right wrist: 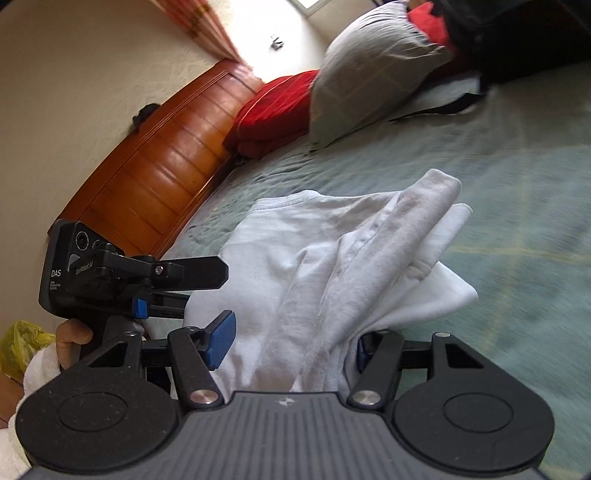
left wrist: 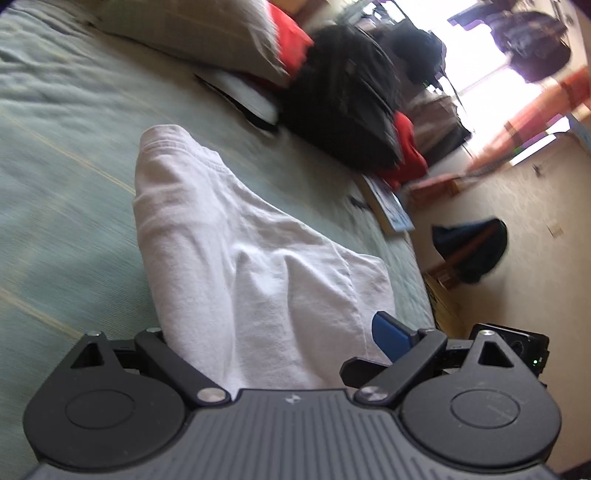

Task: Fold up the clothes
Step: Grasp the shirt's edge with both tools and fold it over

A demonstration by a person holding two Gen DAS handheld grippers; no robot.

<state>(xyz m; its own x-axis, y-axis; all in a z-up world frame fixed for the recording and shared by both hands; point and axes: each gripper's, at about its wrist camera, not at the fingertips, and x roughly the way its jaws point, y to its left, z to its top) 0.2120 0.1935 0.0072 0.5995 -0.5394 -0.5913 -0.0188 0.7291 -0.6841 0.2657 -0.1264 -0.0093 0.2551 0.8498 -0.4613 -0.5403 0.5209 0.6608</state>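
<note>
A white garment (left wrist: pixel 221 240) (right wrist: pixel 314 240) lies partly folded on the green bedspread (left wrist: pixel 55 166) (right wrist: pixel 517 184), its near end rising up to both grippers. My left gripper (left wrist: pixel 273 332) stands open, and the cloth fills the gap and hides its left finger; only the blue right pad (left wrist: pixel 391 336) shows. My right gripper (right wrist: pixel 291 339) is open too, with the cloth draped between its blue left pad (right wrist: pixel 221 339) and its half-covered right one. In the right wrist view the left gripper (right wrist: pixel 207 291) sits at the garment's left edge, held by a hand (right wrist: pixel 70 339).
A grey pillow (left wrist: pixel 192 33) (right wrist: pixel 369 74), red cushions (right wrist: pixel 273 110) and a black bag (left wrist: pixel 343 96) lie at the bed's head by the wooden headboard (right wrist: pixel 155 162). A book (left wrist: pixel 391 210) rests at the bed's edge. A dark bag (left wrist: pixel 469 251) sits on the floor.
</note>
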